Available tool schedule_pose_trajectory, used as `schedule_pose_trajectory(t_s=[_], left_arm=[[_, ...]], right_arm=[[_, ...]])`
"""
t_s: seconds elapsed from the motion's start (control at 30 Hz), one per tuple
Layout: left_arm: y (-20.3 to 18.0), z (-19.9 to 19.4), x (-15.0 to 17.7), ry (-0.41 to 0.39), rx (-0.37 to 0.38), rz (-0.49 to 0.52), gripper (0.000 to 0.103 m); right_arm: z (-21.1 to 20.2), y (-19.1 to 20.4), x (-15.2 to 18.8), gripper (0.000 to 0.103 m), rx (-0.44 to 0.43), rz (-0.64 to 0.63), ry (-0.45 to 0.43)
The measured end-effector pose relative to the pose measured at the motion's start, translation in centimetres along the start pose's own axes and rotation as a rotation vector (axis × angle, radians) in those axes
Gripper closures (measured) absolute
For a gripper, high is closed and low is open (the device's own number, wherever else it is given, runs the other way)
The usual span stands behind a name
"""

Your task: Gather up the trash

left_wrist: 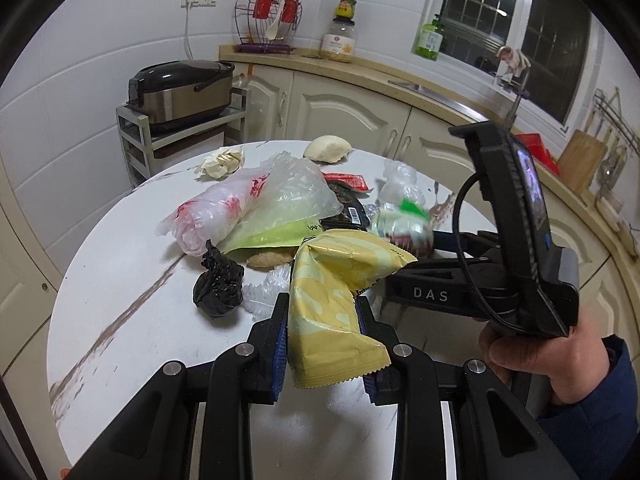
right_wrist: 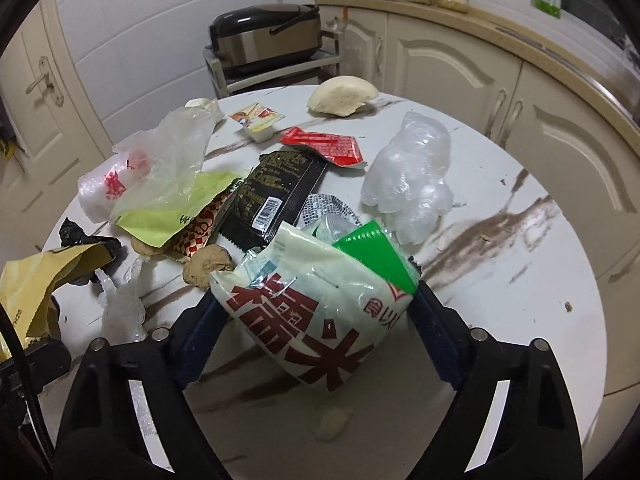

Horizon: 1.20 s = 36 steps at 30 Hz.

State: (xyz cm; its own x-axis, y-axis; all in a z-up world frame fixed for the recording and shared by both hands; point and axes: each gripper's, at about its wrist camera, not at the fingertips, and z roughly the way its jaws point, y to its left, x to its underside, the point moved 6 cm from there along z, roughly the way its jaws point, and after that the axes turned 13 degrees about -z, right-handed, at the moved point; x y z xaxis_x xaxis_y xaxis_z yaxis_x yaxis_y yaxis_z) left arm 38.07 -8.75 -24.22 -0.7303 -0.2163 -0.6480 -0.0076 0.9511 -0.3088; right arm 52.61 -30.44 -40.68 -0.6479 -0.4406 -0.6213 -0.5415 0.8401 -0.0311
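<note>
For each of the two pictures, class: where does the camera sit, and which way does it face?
Left wrist: on the left gripper, looking down across the round table; it grips a yellow wrapper; a hand holds the right gripper.
Right wrist: on the right gripper, a white rice bag between its jaws.
Shared: table, yellow wrapper, bun.

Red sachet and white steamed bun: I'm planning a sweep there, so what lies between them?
Nothing. In the right wrist view, only bare marbled table separates the red sachet from the steamed bun.
</note>
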Motion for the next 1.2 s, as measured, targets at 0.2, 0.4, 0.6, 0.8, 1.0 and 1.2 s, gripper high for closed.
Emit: schedule_pose_trajectory(t_s=[0.2,0.4,0.6,0.8,1.0,1.2], left_arm=[[0.1,1.0,-0.3,0.010,0.002,-0.004,0.076],[0.6,0.8,-0.3,0.004,0.003,-0.013,0.076],[0.6,1.0,-0.3,0.005,0.013,-0.013,0.076],[0.8,1.2,-0.3,0.008,0.012,-0.024,0.076],[0.6,0.9,-0.3,0.002,0.009,-0.023,0.076],[-0.6,0.2,0.0,-0.006,0.020,0.003,0.076]], right_arm=[[-0.2,-0.1,-0.5,0.076,-0.016,-0.025,-0.004],[-1.5,-1.3,0.2,0.014,-0.067,0.067,-0.042],[-1.1,-2.7,0.2,0.014,-0.086,0.155,-0.029],[0.0,-1.2,-0.6,0.037,-0.030,0.067,0.014],[-0.3,-0.4,-0.3,0.039,-0.042,0.049,0.006],[-2.4,-0.9,1.4,0.039,-0.060,0.085,-0.030]])
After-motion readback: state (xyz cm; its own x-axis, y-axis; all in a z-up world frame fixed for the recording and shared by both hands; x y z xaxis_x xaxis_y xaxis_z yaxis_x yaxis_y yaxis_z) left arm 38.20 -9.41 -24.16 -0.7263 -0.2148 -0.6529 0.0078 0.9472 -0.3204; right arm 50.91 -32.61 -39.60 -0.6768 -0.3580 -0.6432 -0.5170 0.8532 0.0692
